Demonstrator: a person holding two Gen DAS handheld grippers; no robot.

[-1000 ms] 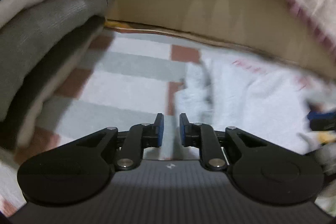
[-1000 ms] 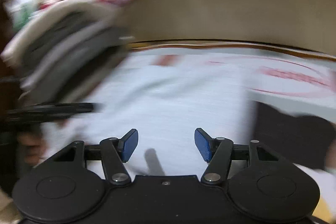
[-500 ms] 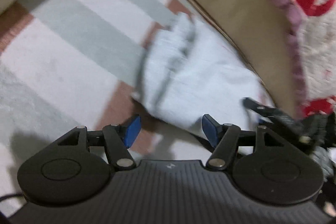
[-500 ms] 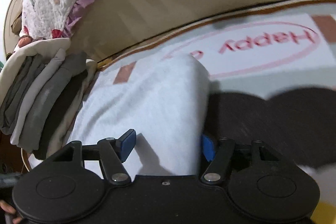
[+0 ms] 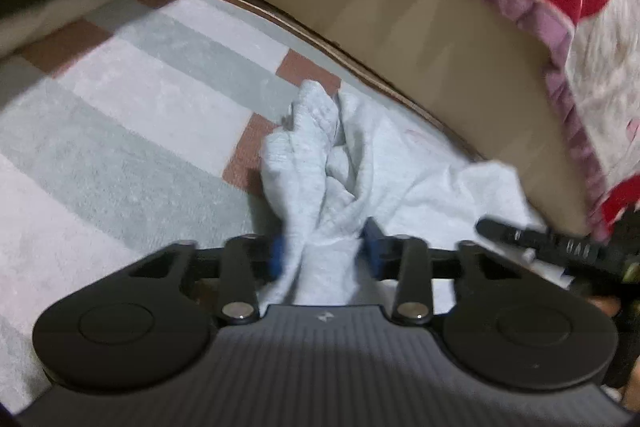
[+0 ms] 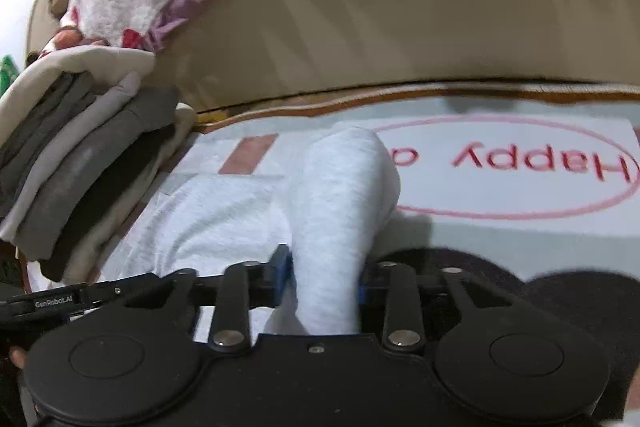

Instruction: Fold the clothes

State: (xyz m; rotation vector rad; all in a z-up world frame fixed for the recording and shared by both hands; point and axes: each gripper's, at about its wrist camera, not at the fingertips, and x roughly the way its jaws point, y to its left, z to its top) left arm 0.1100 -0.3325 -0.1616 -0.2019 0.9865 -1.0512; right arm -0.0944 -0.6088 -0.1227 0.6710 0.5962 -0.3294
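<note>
Pinching a bunched fold of the pale grey garment [image 5: 316,163], the left gripper [image 5: 323,251] has its jaws closed on the cloth. The right gripper [image 6: 322,277] likewise clamps a raised fold of it [image 6: 340,187]. It lies on the striped mat [image 5: 132,115], near a stack of folded clothes [image 6: 72,155].
</note>
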